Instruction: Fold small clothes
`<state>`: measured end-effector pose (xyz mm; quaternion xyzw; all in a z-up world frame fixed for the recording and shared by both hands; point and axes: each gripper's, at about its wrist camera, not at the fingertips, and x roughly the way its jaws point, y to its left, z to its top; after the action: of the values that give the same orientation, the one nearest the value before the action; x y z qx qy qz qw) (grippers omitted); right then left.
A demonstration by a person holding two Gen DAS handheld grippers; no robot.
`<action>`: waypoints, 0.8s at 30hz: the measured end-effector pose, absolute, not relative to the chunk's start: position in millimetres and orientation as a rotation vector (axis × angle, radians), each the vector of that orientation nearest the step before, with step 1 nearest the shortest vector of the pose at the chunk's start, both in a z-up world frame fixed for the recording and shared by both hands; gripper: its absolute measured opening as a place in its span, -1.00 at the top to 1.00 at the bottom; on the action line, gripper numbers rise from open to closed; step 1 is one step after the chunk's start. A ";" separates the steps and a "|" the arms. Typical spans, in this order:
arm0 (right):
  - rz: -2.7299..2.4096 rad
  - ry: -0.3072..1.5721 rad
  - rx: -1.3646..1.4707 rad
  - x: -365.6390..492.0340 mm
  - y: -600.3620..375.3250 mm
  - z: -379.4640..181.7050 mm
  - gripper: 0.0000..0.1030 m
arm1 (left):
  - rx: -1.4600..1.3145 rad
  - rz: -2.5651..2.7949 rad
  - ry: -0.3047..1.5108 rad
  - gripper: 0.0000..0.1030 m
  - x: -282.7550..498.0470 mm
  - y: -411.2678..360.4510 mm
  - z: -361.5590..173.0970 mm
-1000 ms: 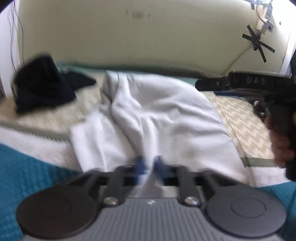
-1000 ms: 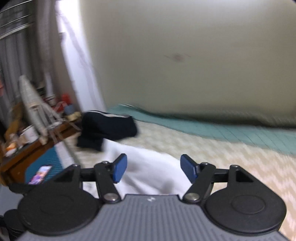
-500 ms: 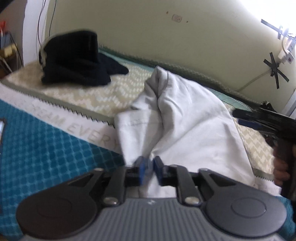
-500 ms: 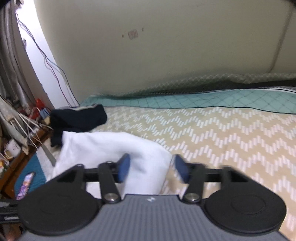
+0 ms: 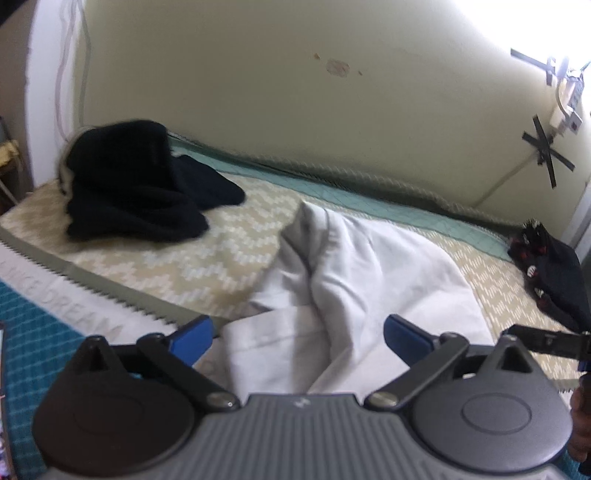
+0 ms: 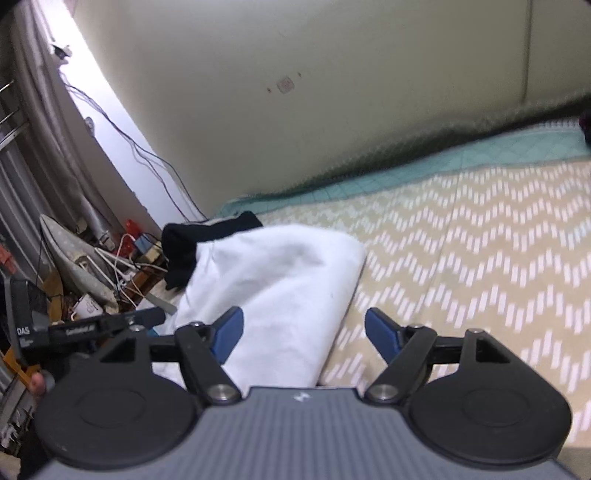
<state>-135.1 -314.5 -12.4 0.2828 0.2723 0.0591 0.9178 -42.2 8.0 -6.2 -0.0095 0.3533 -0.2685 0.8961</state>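
White garment (image 5: 354, 273) on bed (image 5: 192, 266); uncontained.

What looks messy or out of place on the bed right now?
The white garment lies rumpled in ridges, not flat or folded. A dark garment sits heaped near the bed's corner. Black tape is crossed on the wall.

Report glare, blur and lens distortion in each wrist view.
Left wrist view: glare blows out the top right corner by the window; black clothes smeared; wall line bowed. Right wrist view: bright streak at left, white garment soft, bedspread pattern blurred, edges curved.
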 end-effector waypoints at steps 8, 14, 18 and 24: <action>0.194 0.630 0.594 -115.1 -293.7 -32.7 -0.40 | -0.015 -0.594 0.813 -0.99 -23.9 5.2 -36.5; 0.197 0.613 0.559 -88.8 -270.0 -32.7 -0.58 | 0.047 -0.607 0.763 -0.99 -31.9 -5.9 -41.4; 0.205 0.577 0.552 -92.5 -268.7 -37.1 -0.56 | 0.094 -0.586 0.753 -0.99 -33.7 -14.8 -42.1; 0.215 0.543 0.675 -99.8 -288.9 -42.7 -0.45 | 0.151 -0.549 0.741 -1.00 -36.4 -24.7 -43.6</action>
<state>-99.8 -288.9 -42.7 0.3266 0.2626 0.1039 0.9020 -36.4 -24.7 -43.6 0.0729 0.3572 -0.2647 0.8928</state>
